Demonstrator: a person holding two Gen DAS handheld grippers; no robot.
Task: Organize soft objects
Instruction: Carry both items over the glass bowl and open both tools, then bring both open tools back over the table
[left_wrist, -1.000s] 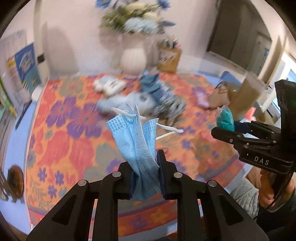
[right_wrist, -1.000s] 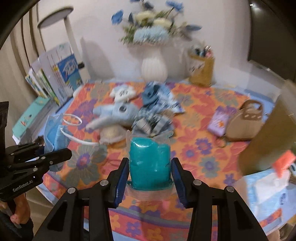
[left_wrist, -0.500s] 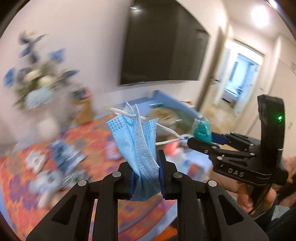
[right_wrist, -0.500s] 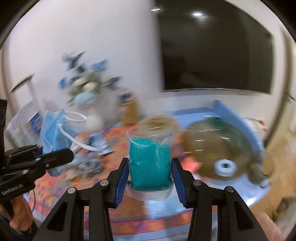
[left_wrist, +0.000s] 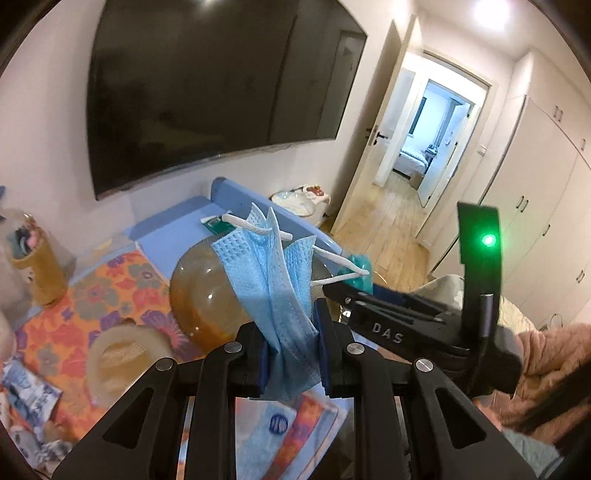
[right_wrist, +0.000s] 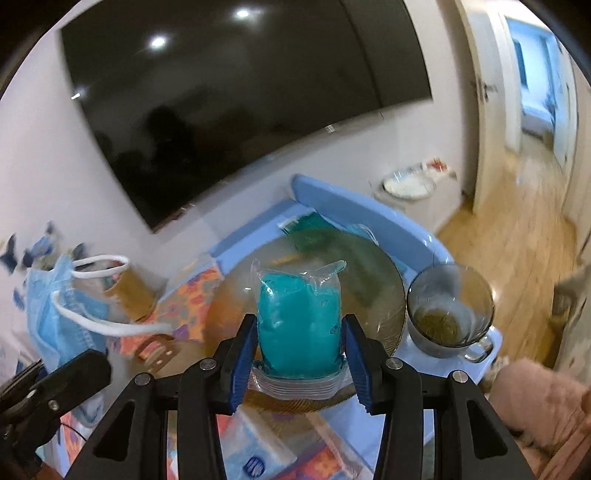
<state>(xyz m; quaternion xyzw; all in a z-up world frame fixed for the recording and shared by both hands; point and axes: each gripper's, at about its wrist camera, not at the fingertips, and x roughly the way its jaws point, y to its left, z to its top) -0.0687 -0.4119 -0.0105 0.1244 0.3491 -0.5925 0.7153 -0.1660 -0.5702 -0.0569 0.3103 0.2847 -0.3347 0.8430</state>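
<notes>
A dark wall television hangs above an amber glass plate, beside a glass mug.

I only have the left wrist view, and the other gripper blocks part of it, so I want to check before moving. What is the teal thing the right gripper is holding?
Observer: A clear plastic pouch of teal filling, clamped at its lower half between the blue pads of the right gripper.
Operator: Is there anything beside the amber plate that I can't see?
Observer: Yes. A smoky glass mug stands just right of the amber glass plate, on the light blue tray.
Operator: Is the mug empty?
Observer: No, something dark and yellowish lies at its bottom, but it is too blurred to identify.
</notes>
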